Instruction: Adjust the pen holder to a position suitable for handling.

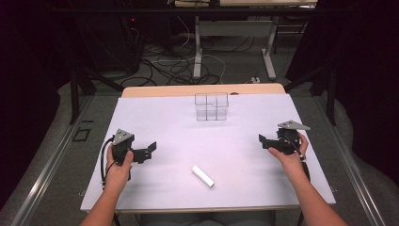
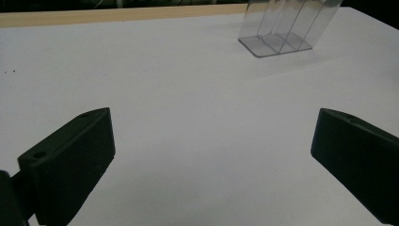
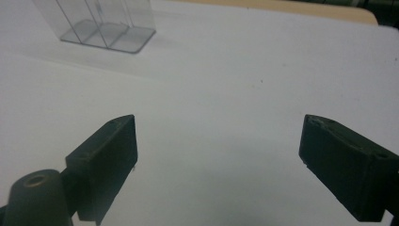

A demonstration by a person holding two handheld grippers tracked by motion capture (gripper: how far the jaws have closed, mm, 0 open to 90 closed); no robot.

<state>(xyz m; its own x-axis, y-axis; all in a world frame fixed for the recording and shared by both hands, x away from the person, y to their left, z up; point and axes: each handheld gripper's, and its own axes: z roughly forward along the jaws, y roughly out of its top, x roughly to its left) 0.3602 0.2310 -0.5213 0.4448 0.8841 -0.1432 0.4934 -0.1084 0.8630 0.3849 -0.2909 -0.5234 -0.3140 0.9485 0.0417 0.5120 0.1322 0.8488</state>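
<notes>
- The left gripper (image 2: 211, 160) hovers over the white table (image 2: 179, 94), jaws spread wide, nothing between them.
- Clear divided container (image 2: 282, 28) stands beyond the gripper, upper right.

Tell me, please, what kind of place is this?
Probably a lab or workshop: a white table holds a clear box and a white tube, with cables on the floor behind.

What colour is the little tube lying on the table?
The little tube is plain white, lying on the table near its front edge. The high view shows it best.
</notes>
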